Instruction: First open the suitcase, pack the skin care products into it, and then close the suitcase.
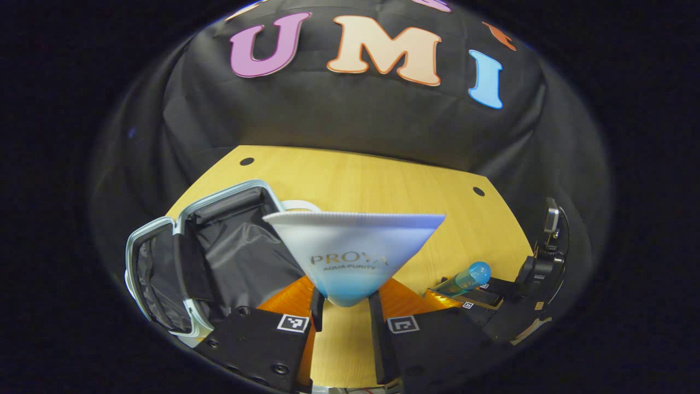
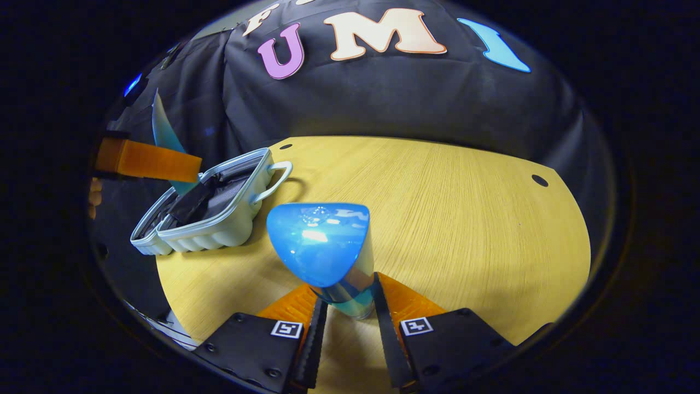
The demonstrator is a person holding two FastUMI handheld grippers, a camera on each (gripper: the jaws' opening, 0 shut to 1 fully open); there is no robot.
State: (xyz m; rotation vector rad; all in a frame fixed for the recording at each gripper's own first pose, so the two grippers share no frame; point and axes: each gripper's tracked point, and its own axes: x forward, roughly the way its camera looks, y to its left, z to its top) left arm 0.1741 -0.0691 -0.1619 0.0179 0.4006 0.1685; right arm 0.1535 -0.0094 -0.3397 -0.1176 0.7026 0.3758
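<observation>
Beside the open suitcase on the table, the left tongs grip a tube, the right tongs a bottle; packing and closing remain.

Suitcase interior — partly behind tube

Left cam rides my left tool, sits low over the near table edge, faces the back wall, close on the tube it carries. Suitcase open, near on its left; my right tool off to its right. Right cam rides my right tool, higher, same heading, bottle right at the lens. Shared: table, suitcase, back wall. It sees the left tool at far left.
</observation>
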